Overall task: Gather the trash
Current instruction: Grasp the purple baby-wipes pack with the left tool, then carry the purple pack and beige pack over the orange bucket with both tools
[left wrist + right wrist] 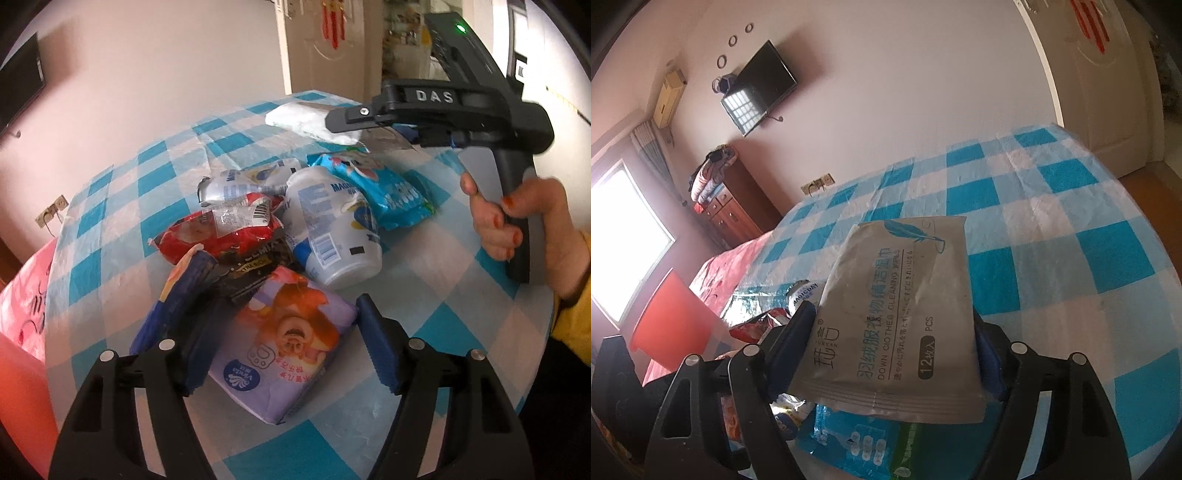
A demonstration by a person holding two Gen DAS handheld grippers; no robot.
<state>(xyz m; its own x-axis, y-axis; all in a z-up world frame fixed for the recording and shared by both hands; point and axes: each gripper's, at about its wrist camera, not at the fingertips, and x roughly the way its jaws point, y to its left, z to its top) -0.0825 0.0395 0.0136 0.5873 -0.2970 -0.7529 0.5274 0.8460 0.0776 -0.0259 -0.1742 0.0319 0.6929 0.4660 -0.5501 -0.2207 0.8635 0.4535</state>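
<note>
A pile of trash lies on the blue-and-white checked tablecloth (122, 206). In the left wrist view my left gripper (284, 343) is open, its jaws on either side of a purple tissue pack (284, 347). Behind it lie a red wrapper (221, 236), a white bottle (332, 229) and a blue wipes pack (388, 192). My right gripper (894, 332) is shut on a silver cleaning-wipes packet (897, 314) and holds it above the table; this gripper (354, 122) also shows in the left wrist view with the packet (310, 122).
An orange-red bin (668, 314) stands at the table's left side. A pink cloth (26, 302) covers the left end. A wooden cabinet (727, 206), a wall TV (757, 88) and a door (1108, 74) stand beyond the table.
</note>
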